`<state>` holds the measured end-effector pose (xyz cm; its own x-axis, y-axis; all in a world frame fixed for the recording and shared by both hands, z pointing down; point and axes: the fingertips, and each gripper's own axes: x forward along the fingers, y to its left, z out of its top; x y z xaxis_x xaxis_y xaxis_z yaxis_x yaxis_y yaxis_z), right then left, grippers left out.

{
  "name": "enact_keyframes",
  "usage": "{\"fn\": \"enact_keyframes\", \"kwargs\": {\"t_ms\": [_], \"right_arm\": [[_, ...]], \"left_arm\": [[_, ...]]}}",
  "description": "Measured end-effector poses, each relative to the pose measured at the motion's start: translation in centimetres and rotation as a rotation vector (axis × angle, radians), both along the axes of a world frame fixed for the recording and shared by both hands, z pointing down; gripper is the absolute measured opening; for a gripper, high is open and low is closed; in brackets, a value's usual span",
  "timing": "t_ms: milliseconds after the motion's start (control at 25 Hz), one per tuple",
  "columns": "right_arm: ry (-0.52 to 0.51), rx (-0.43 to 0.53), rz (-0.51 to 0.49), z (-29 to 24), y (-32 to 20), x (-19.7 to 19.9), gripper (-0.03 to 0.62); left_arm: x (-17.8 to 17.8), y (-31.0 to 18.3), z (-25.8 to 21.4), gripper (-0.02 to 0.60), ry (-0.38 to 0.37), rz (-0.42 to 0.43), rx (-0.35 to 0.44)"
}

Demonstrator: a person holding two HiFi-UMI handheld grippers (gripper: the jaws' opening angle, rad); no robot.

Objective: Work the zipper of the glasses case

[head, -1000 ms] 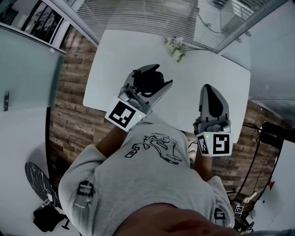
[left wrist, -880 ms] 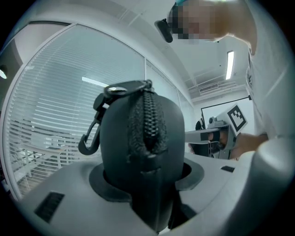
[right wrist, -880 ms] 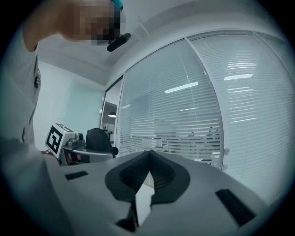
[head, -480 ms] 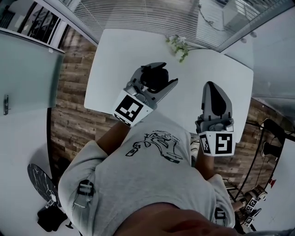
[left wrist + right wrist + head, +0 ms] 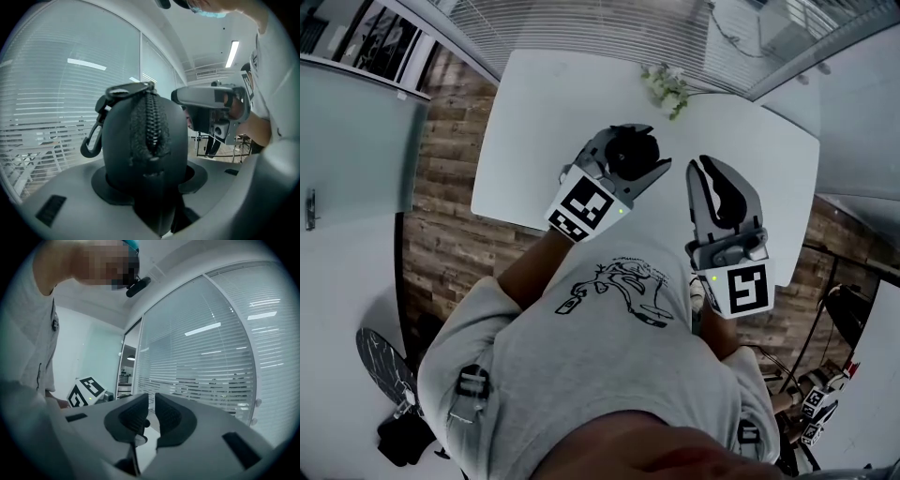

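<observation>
A black glasses case (image 5: 628, 150) is held up over the white table (image 5: 544, 103), with my left gripper (image 5: 639, 159) shut on it. In the left gripper view the case (image 5: 140, 145) stands upright between the pads. Its zipper (image 5: 151, 123) runs down the middle, with the metal pull (image 5: 129, 89) at the top and a snap hook (image 5: 93, 137) at its left. My right gripper (image 5: 712, 173) hovers just right of the case, apart from it. Its jaws are opening. In the right gripper view nothing lies between the pads of that gripper (image 5: 151, 411).
A small bunch of flowers (image 5: 666, 89) lies at the table's far edge. Window blinds (image 5: 225, 357) run behind the table. Wood flooring (image 5: 441, 216) shows at the table's left. My own torso fills the lower head view.
The left gripper has carried the case to the right and a little forward. The right gripper has swung left toward the case, and its jaws have parted.
</observation>
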<state>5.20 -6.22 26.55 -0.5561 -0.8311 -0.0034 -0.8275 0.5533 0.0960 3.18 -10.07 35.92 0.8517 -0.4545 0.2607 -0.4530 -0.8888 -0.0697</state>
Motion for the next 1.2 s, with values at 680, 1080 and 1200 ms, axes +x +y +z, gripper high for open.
{"fn": "enact_keyframes", "kwargs": {"t_ms": [680,1080,1200], "right_arm": [[0.34,-0.07,-0.271,5.2,-0.9,-7.2,0.137],[0.515,-0.088,-0.338,8.2,-0.7,-7.4,0.032],[0.494,-0.096,-0.335,8.2,-0.9,-7.0,0.031]], "left_arm": [[2.1,0.3,6.2,0.229,-0.251,0.085,-0.006],[0.7,-0.4,8.7,0.229,-0.469,0.051,0.09],[0.9,-0.7,8.9,0.229,-0.479,0.043,0.095]]}}
